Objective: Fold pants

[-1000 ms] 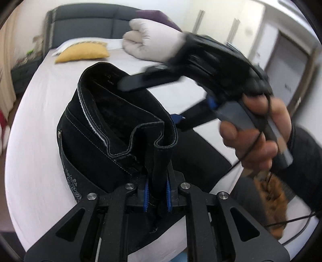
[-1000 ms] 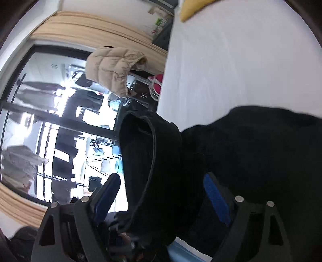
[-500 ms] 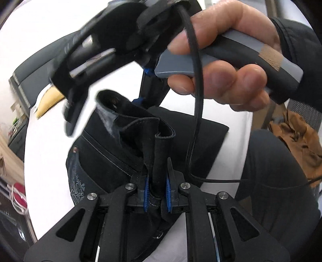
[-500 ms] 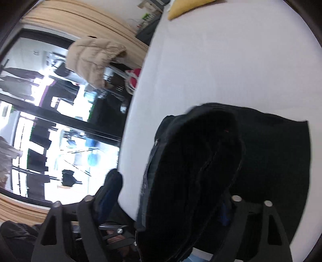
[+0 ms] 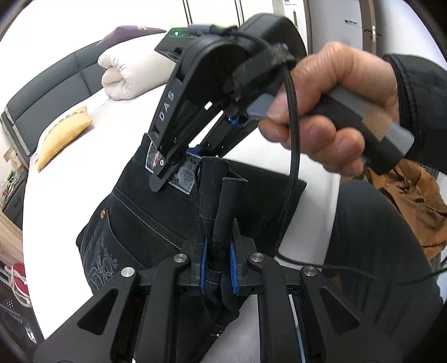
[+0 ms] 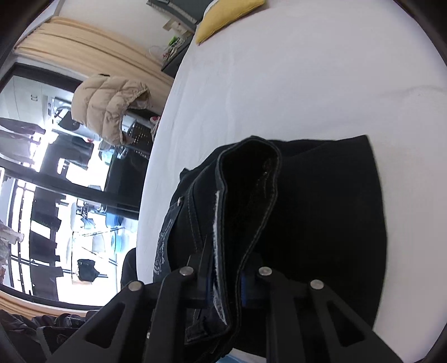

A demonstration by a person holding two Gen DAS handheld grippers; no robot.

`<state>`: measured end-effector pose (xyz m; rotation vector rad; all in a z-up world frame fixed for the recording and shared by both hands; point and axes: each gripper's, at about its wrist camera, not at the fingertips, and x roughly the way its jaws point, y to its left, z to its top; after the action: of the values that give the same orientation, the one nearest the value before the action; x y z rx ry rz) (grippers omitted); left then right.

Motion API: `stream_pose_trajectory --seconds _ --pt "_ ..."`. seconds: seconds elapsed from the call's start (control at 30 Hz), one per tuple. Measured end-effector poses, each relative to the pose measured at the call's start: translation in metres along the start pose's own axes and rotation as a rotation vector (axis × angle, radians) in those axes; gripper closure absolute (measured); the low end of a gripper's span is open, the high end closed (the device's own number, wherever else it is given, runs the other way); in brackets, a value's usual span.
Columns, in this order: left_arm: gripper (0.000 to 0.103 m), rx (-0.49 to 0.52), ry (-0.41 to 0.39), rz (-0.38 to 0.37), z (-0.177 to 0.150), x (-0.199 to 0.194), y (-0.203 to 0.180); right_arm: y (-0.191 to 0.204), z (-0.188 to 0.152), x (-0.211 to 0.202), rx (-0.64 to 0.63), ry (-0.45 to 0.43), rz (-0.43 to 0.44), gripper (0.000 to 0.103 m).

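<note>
While the black pants lie partly on the white bed near its front edge, both sets of tongs hold the waistband up off the sheet. The left tongs are pressed together on a bunched fold of the waistband, the blue pads squeezing the fabric between them. The right tongs pinch another stretch of the waistband near the inner label, gripped from above by the right hand, whose black cable hangs down across the cloth. Between the two grips the waistband stands open as a loop, stitched rim upward. Beneath it, a flat dark panel of the pants spreads on the sheet, its far edge straight and its corner square. Beyond that edge the sheet runs wide and bare toward the yellow pillow and the rolled white duvet by the headboard. A tan puffer jacket hangs off the bed's left side.
</note>
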<state>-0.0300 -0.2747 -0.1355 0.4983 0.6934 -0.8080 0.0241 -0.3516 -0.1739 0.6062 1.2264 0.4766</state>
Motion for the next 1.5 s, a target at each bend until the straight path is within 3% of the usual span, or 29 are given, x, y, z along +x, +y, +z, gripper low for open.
stream_pose_trajectory --seconds 0.3,1.03,1.1,1.23,1.33,1.37,1.5 --pt "0.092 0.033 -0.007 -0.037 0.025 0.013 0.0 -0.033 0.004 -0.016 0.045 -0.062 0.007 0.088" --pt "0.092 0.08 0.074 -0.102 0.02 0.047 0.007 -0.101 -0.028 -0.01 0.159 -0.157 0.113 0.088" --pt "0.088 0.068 0.07 -0.102 0.02 0.045 0.012 -0.107 -0.03 -0.01 0.165 -0.156 0.145 0.089" --pt "0.087 -0.043 0.093 -0.194 0.025 0.024 0.039 -0.108 -0.031 -0.015 0.184 -0.167 0.148 0.087" --pt "0.087 -0.153 0.05 -0.27 0.017 -0.012 0.072 -0.107 -0.037 -0.023 0.208 -0.182 0.124 0.082" --pt "0.087 -0.188 0.038 -0.274 0.013 -0.023 0.084 -0.107 -0.041 -0.03 0.218 -0.196 0.102 0.075" --pt "0.087 -0.379 0.016 -0.263 -0.003 -0.043 0.149 -0.106 -0.053 -0.061 0.25 -0.245 -0.014 0.071"
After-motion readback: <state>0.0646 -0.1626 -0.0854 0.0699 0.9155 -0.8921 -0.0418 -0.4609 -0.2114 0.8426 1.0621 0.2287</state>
